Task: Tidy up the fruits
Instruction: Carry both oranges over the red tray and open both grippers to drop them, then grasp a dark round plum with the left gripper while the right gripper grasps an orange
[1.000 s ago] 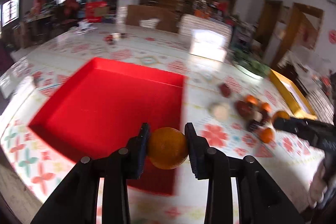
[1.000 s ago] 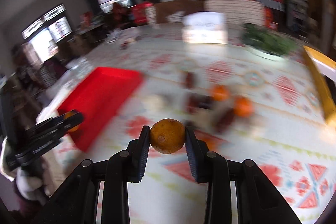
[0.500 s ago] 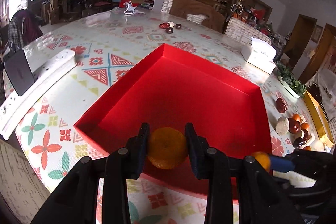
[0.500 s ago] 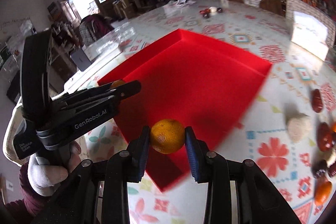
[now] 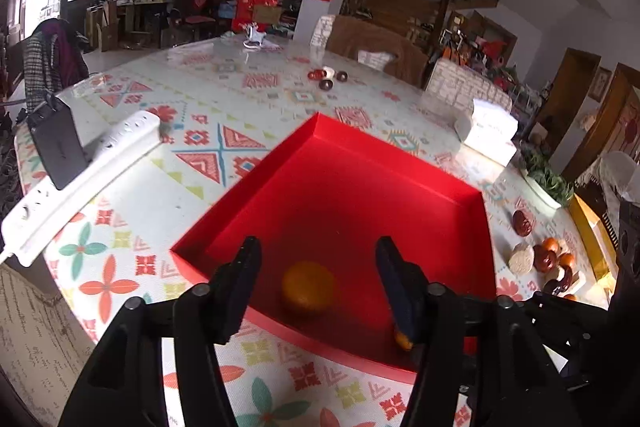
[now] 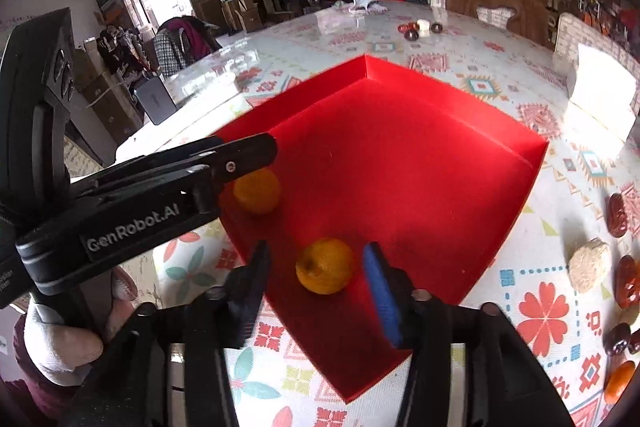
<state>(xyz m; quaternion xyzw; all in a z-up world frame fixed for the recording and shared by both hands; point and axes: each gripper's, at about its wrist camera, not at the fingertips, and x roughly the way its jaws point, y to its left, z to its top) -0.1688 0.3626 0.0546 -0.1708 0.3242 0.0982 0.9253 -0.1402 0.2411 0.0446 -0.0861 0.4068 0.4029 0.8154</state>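
Right wrist view: both tongs, left point(image 6: 256, 167) and right point(image 6: 316, 285), are opening, each orange point(image 6: 325, 265) loose in the red tray point(image 6: 400, 155). Freed oranges could roll together, or a withdrawing tong may knock one.

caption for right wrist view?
Right gripper opening, dropping an orange into the red tray beside another orange.
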